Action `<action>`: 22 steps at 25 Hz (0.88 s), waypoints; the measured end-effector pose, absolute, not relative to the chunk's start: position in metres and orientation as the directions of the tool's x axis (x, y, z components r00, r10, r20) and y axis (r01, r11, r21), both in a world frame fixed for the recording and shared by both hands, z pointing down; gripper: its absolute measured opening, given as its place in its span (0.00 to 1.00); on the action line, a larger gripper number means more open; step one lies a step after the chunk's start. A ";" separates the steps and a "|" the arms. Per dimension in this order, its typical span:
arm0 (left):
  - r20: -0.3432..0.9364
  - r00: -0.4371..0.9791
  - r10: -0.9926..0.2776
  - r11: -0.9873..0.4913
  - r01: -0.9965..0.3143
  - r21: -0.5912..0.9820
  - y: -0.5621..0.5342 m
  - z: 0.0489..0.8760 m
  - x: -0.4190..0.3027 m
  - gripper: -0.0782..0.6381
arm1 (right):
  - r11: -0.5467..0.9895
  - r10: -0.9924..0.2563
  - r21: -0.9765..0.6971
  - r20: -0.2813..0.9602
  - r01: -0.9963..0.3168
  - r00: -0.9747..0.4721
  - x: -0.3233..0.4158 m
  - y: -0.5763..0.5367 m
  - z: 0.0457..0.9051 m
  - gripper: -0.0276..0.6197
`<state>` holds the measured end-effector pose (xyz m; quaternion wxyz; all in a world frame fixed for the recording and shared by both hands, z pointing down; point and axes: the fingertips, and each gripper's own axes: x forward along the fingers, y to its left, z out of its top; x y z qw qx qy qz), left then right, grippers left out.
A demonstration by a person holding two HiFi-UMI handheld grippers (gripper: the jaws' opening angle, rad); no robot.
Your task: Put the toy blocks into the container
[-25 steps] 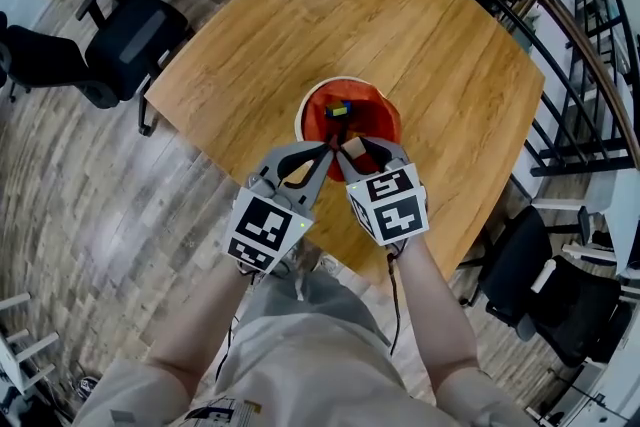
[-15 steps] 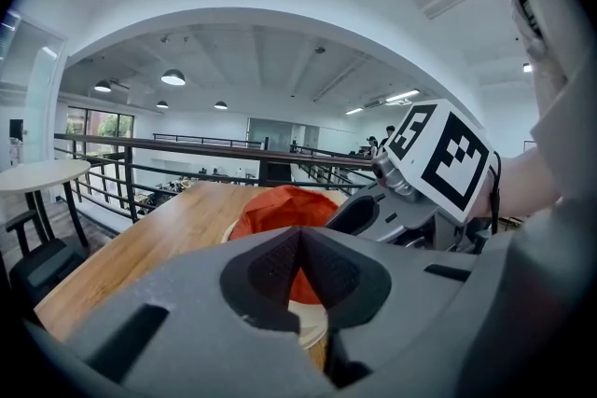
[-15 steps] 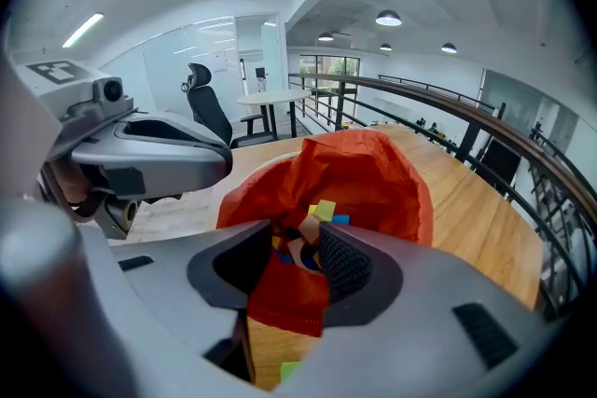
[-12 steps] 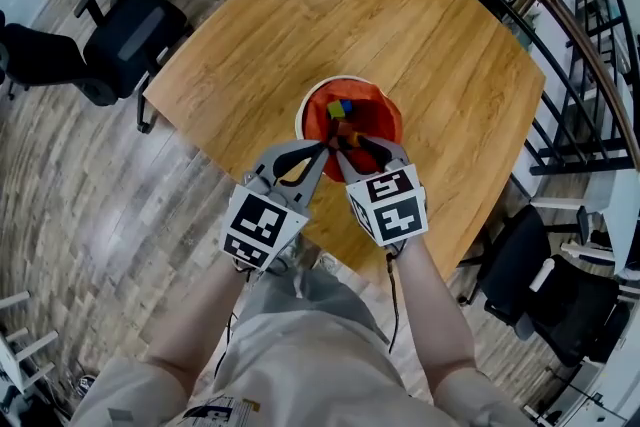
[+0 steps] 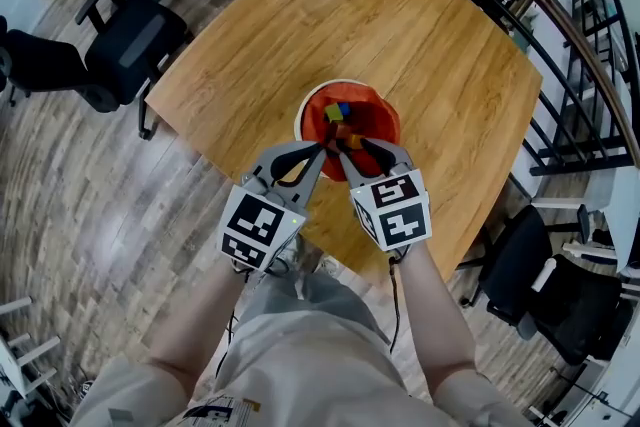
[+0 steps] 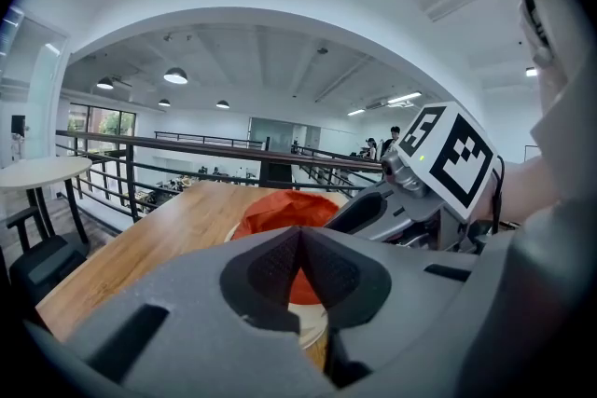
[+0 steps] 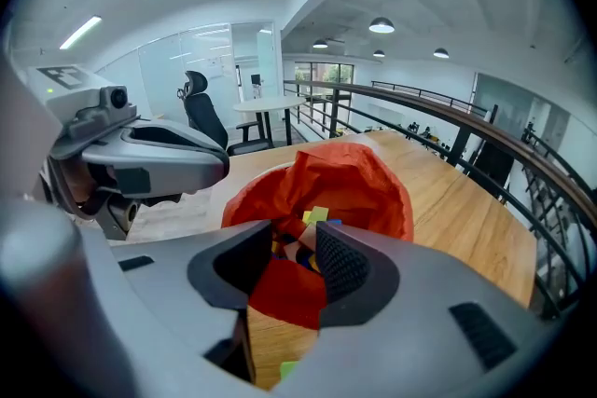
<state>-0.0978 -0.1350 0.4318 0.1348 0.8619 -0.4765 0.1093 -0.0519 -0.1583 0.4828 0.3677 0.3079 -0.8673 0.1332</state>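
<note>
A white container (image 5: 303,118) lined with a red bag stands on the wooden table, holding several coloured toy blocks (image 5: 340,115). My left gripper (image 5: 325,148) is shut with nothing in it, its tips at the container's near rim. My right gripper (image 5: 366,144) is open over the container's near side. In the right gripper view the right gripper (image 7: 294,247) frames the red bag (image 7: 364,182) and the blocks (image 7: 317,217) lying inside; no pad presses on them. In the left gripper view the left gripper (image 6: 298,247) has its pads together in front of the container (image 6: 284,212).
The wooden table (image 5: 400,25) stretches beyond the container. Black office chairs stand at the left (image 5: 130,40) and right (image 5: 540,275). A metal railing (image 5: 590,45) runs along the right. A small green piece (image 7: 283,370) shows on the table below my right gripper.
A beige block that sat between the right jaws a second ago is gone from there, and more blocks show in the container. Both grippers have barely moved.
</note>
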 end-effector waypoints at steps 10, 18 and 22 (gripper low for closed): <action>0.279 0.519 -0.808 -0.509 -0.853 0.112 -0.132 0.407 -0.099 0.13 | 0.695 -0.646 0.047 0.477 -0.717 -0.595 -0.032 -0.162 0.406 0.20; 0.202 0.522 -0.829 -0.503 -0.853 0.138 -0.122 0.367 -0.094 0.13 | 0.698 -0.676 0.068 0.392 -0.713 -0.624 -0.017 -0.138 0.353 0.18; 0.163 0.521 -0.837 -0.511 -0.853 0.103 -0.112 0.344 -0.090 0.13 | 0.682 -0.714 0.099 0.306 -0.724 -0.630 -0.008 -0.125 0.314 0.18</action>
